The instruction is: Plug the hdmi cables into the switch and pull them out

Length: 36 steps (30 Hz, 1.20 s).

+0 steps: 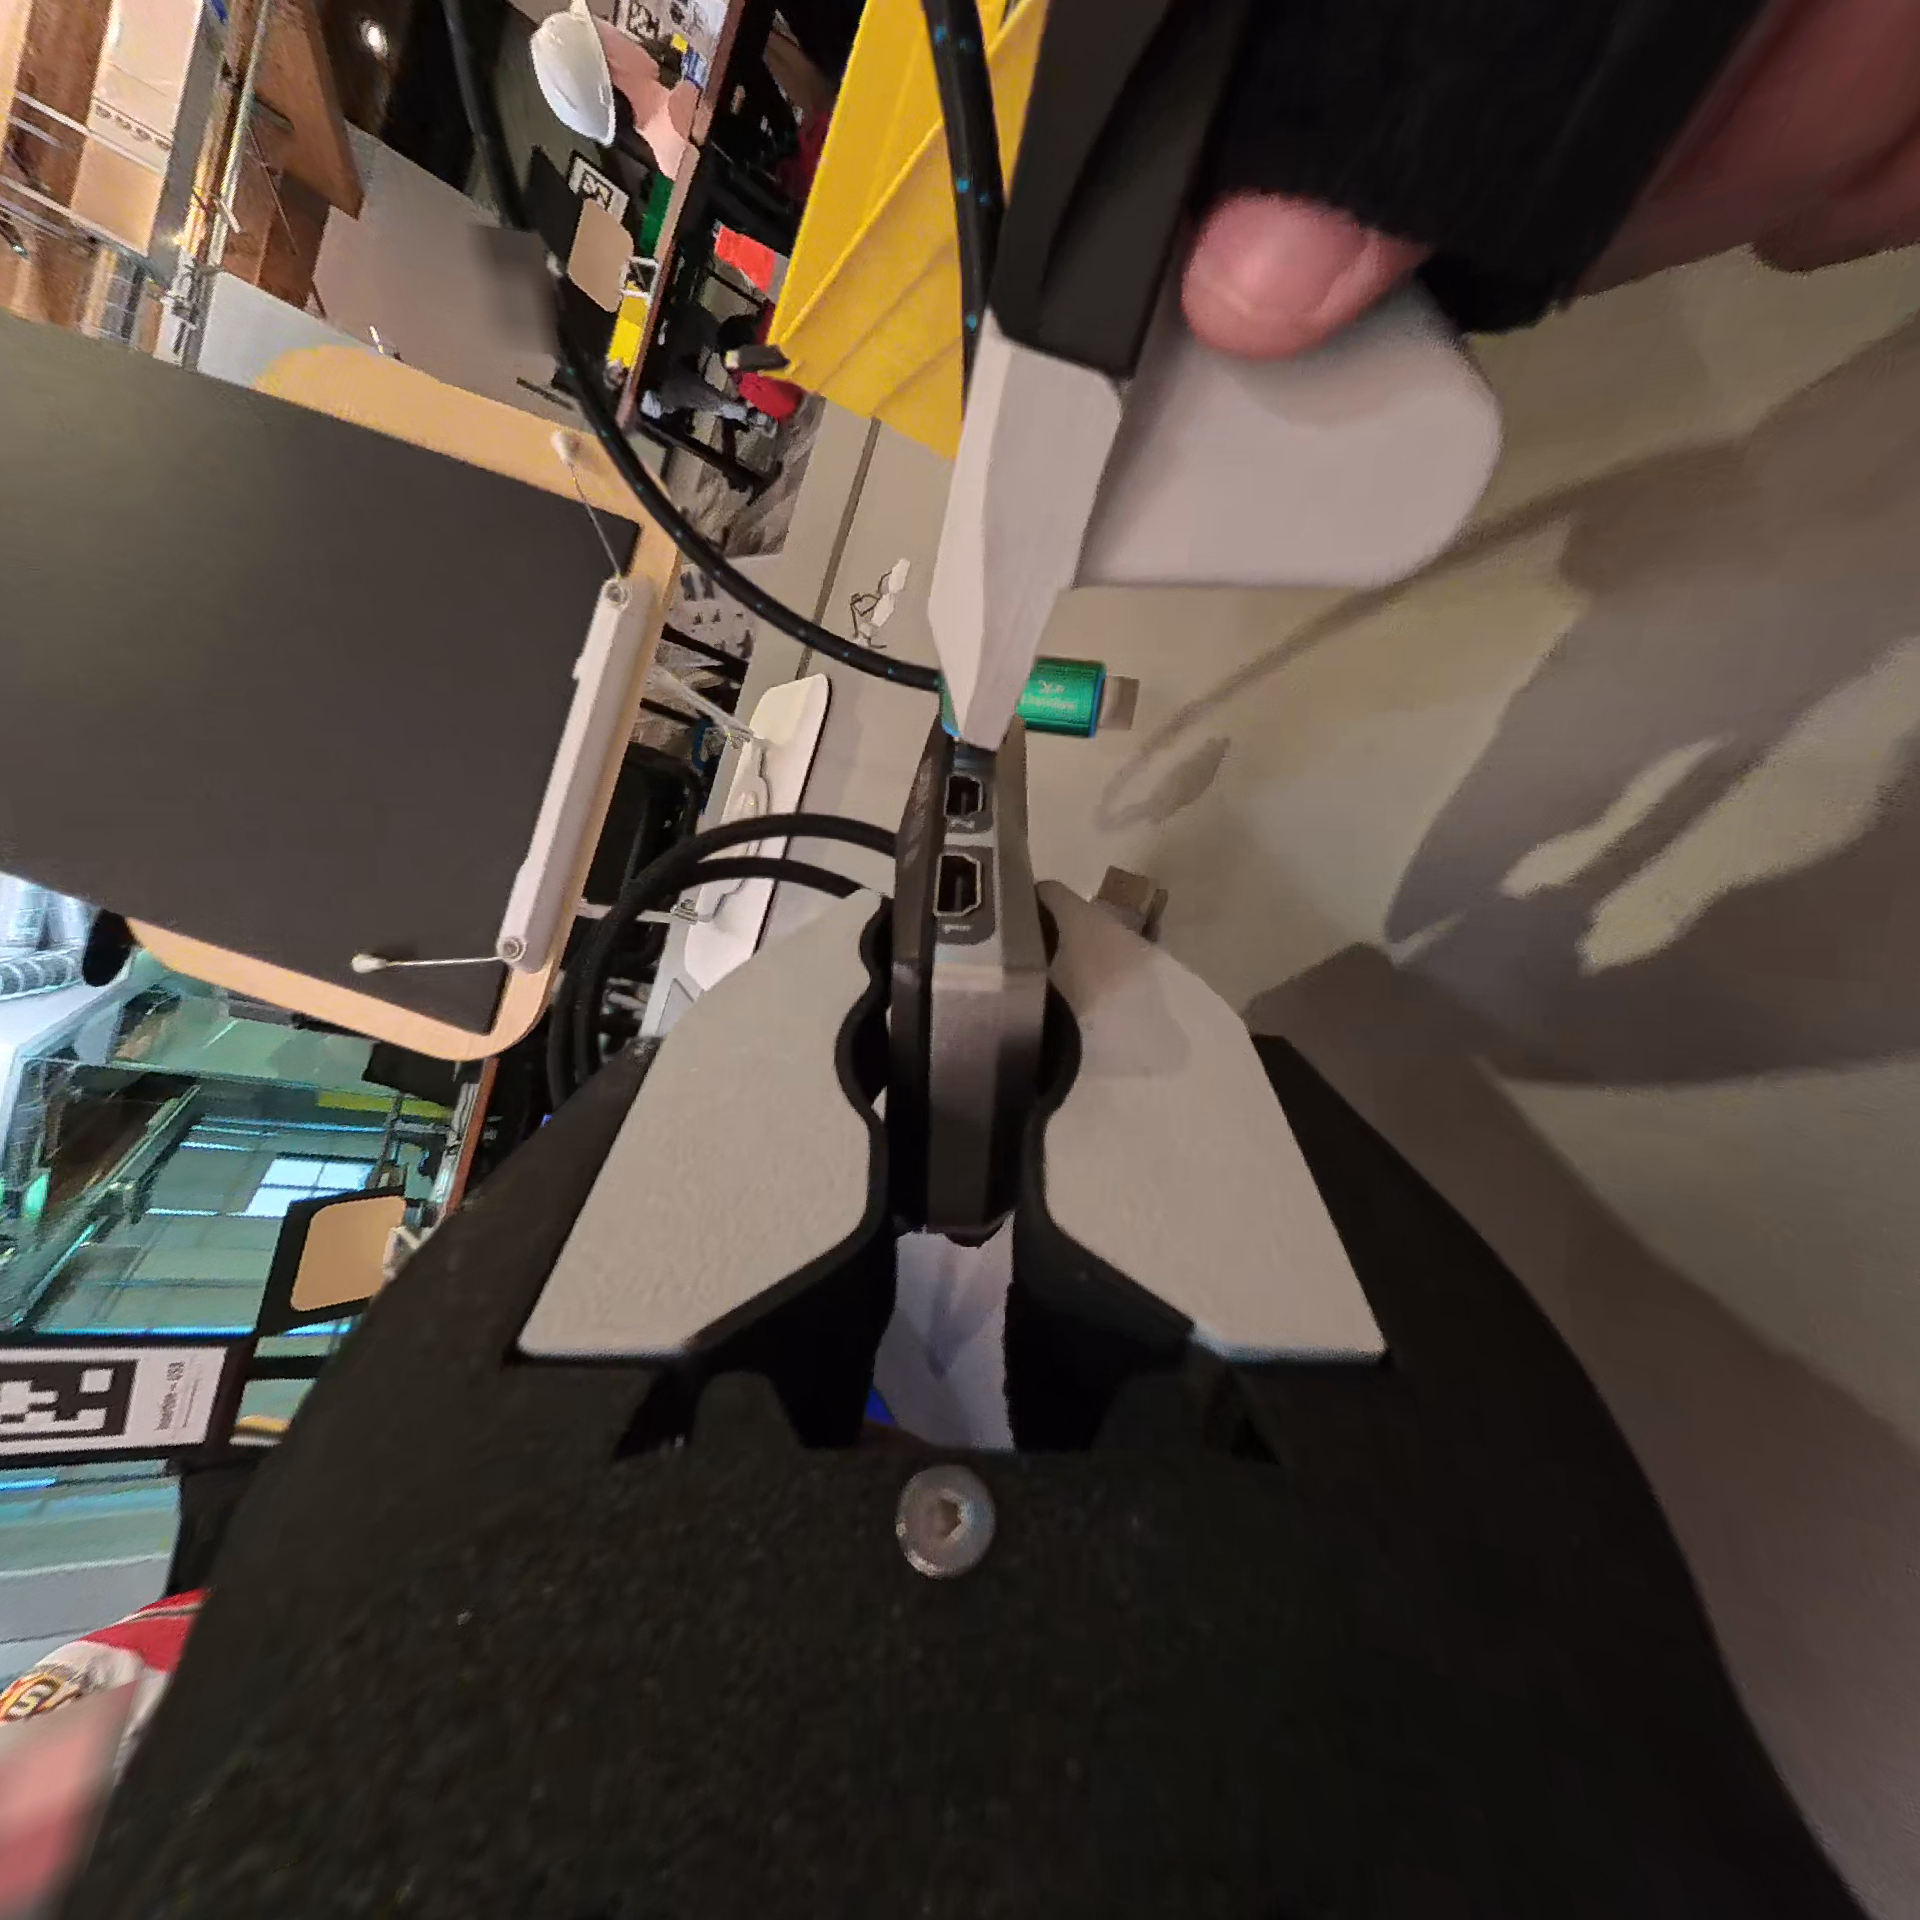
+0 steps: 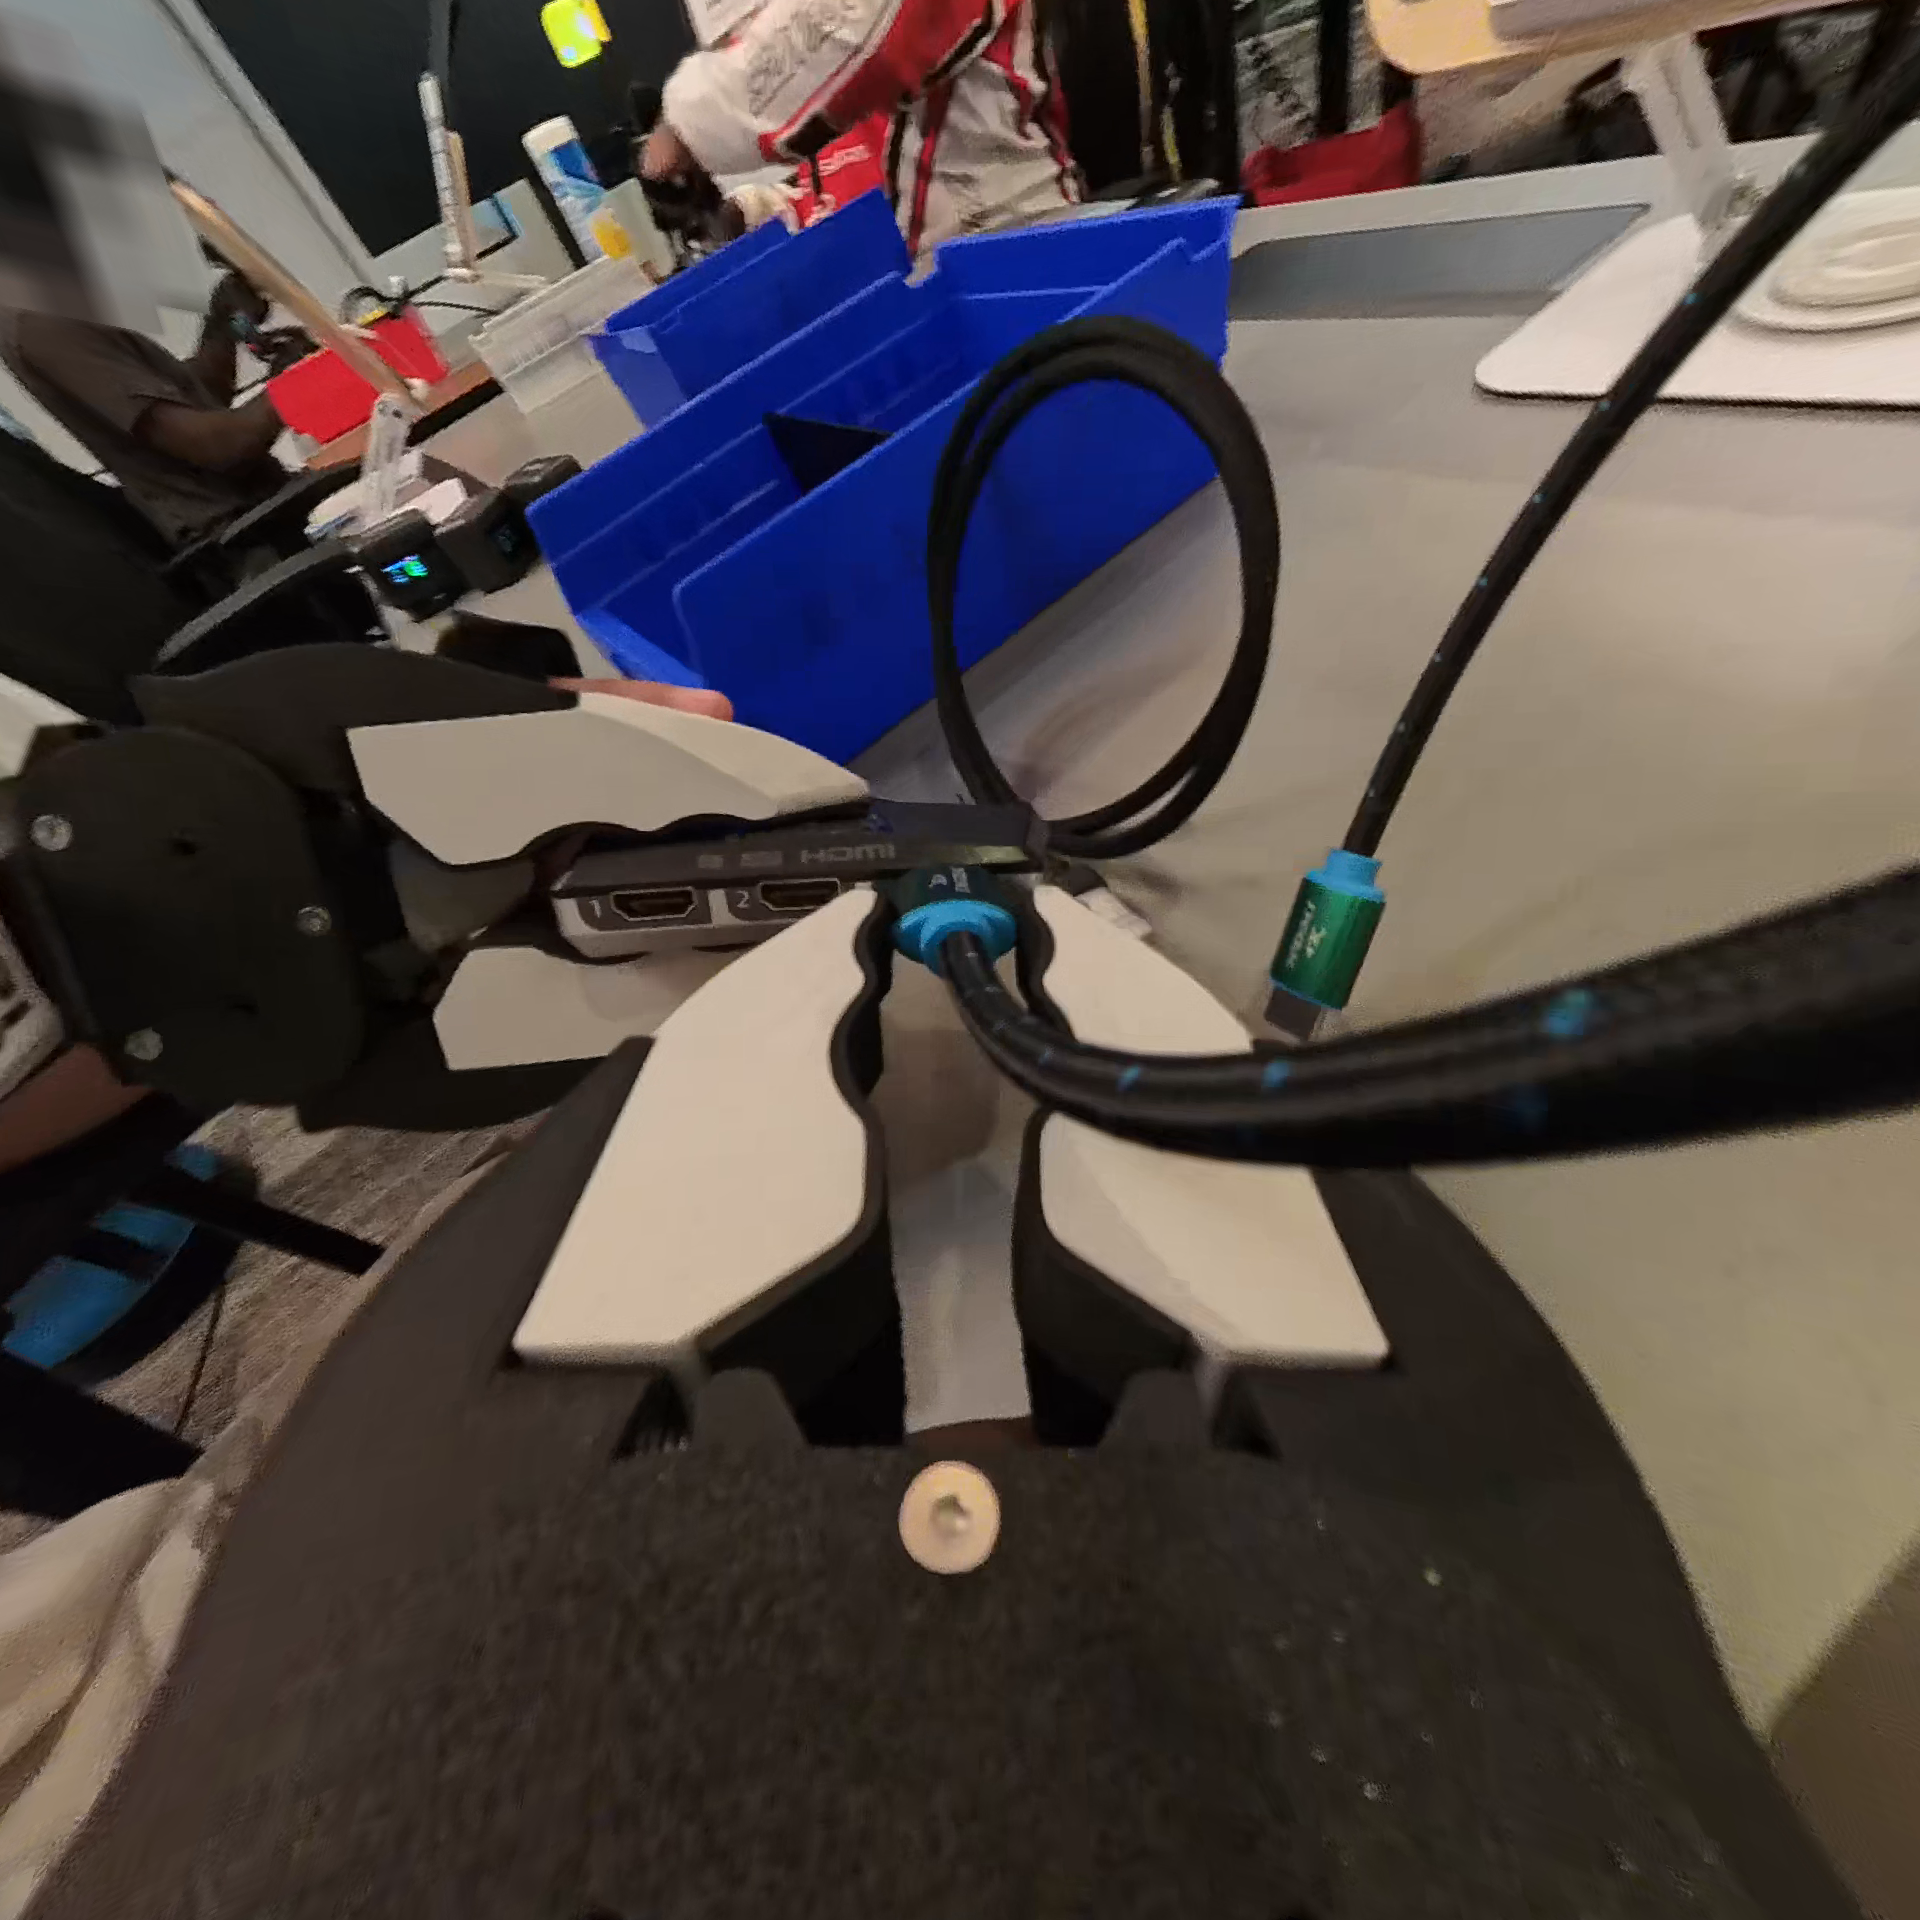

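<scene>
My left gripper point(image 1: 961, 935) is shut on the dark grey HDMI switch point(image 1: 961, 1049) and holds it edgewise above the table; two empty ports point(image 1: 961, 894) face away from me. In the right wrist view the left gripper point(image 2: 727, 883) holds the switch point(image 2: 790, 857) from the left. My right gripper point(image 2: 951, 914) is shut on a green and blue HDMI plug point(image 2: 951, 920), its front end at the switch's right-hand port; how deep it sits is hidden. The cable's other green plug point(image 2: 1330, 935) hangs free. The switch's own black cable point(image 2: 1101, 582) loops behind it.
Blue plastic bins point(image 2: 883, 468) stand on the grey table point(image 2: 1558, 675) behind the switch. A white monitor stand base point(image 2: 1714, 343) is at the far right, and a dark monitor screen point(image 1: 291, 623) is beyond it. People sit and stand at the far left. Only a small space, under 4 cm, lies between the two pairs of fingers.
</scene>
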Tool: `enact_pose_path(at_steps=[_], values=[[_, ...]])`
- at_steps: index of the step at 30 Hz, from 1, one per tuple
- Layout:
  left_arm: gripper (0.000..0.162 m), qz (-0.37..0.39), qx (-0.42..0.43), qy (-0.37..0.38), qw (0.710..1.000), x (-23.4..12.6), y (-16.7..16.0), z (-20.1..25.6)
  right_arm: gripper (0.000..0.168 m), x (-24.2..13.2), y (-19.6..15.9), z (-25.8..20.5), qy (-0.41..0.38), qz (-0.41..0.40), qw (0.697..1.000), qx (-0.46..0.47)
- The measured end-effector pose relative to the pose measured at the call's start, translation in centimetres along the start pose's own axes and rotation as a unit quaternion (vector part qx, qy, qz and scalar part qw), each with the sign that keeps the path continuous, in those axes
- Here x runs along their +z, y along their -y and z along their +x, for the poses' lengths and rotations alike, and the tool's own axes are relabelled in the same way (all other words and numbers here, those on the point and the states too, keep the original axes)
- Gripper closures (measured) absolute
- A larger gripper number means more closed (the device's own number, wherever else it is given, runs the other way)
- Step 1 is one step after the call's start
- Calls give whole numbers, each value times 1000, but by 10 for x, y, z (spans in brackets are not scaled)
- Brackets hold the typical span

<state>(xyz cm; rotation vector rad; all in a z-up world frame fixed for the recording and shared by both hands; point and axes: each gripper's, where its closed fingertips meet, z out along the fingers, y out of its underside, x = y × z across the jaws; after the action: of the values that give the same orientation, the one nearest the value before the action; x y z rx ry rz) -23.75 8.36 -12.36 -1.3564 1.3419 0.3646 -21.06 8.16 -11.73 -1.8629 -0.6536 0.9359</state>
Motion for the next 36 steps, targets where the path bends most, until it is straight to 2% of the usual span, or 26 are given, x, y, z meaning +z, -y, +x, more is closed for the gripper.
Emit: enact_pose_path(at_steps=[6,14,19,22,26,33,36], values=[[139,-14,-4,5,1000,7,0,0,146,-2,0,9,-52,1,999,-15],[139,-13,-20,6,1000,11,7,-3,148,-11,5,11,-52,16,999,8],[140,-41,15,21,999,19,3,1,148,-7,1,17,-62,16,998,29],[139,-32,-8,14,999,23,4,-3,148,-9,4,20,-75,10,997,1],[138,-22,8,20,1000,20,6,-3,148,-16,3,14,-72,8,997,-9],[141,-57,22,21,998,23,3,4,148,-10,3,18,-72,17,997,35],[139,-45,5,15,999,27,-2,-1,148,-9,2,18,-85,6,996,7]])
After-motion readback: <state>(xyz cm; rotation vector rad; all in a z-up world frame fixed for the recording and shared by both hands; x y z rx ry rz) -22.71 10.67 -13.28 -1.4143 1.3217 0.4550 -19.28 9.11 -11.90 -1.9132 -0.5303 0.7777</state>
